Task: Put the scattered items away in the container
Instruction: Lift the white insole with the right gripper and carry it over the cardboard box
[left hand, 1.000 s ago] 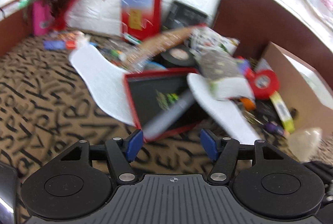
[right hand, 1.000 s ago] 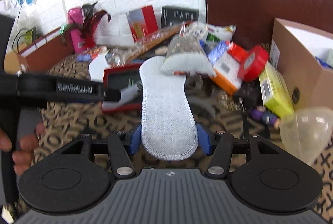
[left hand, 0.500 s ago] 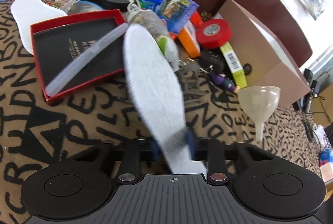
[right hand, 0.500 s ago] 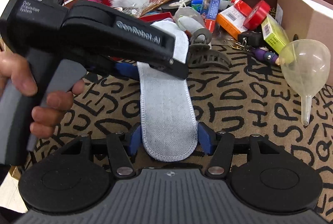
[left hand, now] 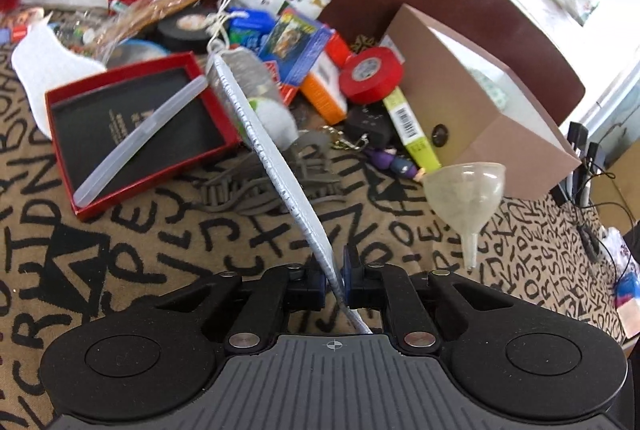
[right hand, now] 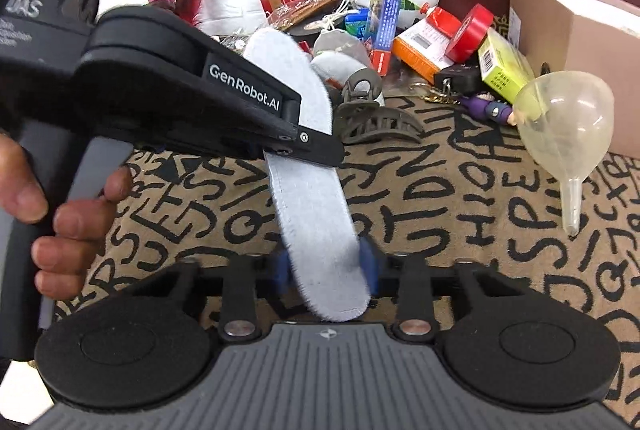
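Observation:
A grey felt insole [right hand: 316, 190] is held above the patterned cloth by both grippers. My left gripper [left hand: 334, 276] is shut on its middle; in the left wrist view the insole [left hand: 276, 166] shows edge-on. In the right wrist view the left gripper body [right hand: 192, 98] crosses over the insole. My right gripper [right hand: 326, 268] has its blue pads against the insole's near end on both sides. The brown cardboard box [left hand: 476, 98] stands open at the right; it also shows in the right wrist view [right hand: 580, 42].
A clear funnel [left hand: 466, 194] lies near the box. A red tray [left hand: 132, 126] with a clear strip, a grey hair clip [right hand: 372, 118], red tape [left hand: 370, 74], a green box [right hand: 502, 68] and packets form a pile. A second insole [left hand: 44, 70] lies far left.
My left gripper came in from the left and shut on the insole's middle. The insole was lifted clear of the pile and turned edge-on to the left camera.

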The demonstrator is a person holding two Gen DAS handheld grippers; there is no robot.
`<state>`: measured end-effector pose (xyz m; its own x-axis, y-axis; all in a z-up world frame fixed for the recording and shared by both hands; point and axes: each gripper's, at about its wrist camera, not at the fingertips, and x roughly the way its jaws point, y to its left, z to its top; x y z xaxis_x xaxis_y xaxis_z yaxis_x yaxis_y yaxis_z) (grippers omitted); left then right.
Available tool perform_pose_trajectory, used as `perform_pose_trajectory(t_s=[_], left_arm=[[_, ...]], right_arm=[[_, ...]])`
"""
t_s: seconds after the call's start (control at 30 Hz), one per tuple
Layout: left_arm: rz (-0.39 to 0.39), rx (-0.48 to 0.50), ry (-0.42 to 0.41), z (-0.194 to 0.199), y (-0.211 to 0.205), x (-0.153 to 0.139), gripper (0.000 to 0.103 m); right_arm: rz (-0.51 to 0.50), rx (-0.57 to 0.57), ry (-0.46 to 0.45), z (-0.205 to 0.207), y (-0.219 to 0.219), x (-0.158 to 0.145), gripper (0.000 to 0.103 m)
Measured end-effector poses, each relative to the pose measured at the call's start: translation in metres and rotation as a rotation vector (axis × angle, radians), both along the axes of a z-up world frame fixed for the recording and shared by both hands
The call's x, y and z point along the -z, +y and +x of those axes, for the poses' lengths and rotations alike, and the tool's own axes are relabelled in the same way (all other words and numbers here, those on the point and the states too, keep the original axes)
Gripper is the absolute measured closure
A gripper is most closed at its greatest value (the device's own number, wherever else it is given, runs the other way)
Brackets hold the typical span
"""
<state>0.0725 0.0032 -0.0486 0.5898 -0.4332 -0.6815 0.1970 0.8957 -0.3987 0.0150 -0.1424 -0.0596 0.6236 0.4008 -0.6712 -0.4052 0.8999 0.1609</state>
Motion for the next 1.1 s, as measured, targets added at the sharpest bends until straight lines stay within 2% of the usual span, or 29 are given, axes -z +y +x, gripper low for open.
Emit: perform_pose_trajectory(t_s=[0.1, 0.2, 0.37, 0.53, 0.63, 0.9, 1.1], left_arm=[[0.007, 0.016, -0.034, -0.003, -0.009, -0.013, 0.1], [0.01, 0.045, -0.075, -0.003, -0.023, -0.031, 0.1], [-0.029, 0.111, -0.164, 0.007, -0.057, -0.071, 0.1], [-0.068, 0.186, -0.247, 0.031, -0.106, -0.111, 0.1], [-0.107, 0.203, -0.253, 0.053, -0.13, -0.127, 0.1], [-0.099, 0.231, -0.326, 0.114, -0.181, -0.148, 0.1], [-0.063, 0.231, -0.312, 0.168, -0.199, -0.127, 0.1]], right_arm=[[0.019, 0.003, -0.015, -0.004, -0.007, -0.006, 0.085], [0.028, 0.013, -0.053, -0.01, -0.016, -0.017, 0.086], [0.056, 0.07, -0.139, -0.009, -0.043, -0.047, 0.086], [0.051, 0.159, -0.254, 0.001, -0.082, -0.082, 0.086], [0.044, 0.216, -0.31, 0.016, -0.105, -0.099, 0.086], [0.037, 0.325, -0.381, 0.077, -0.15, -0.119, 0.086], [0.017, 0.361, -0.376, 0.136, -0.167, -0.106, 0.086]])
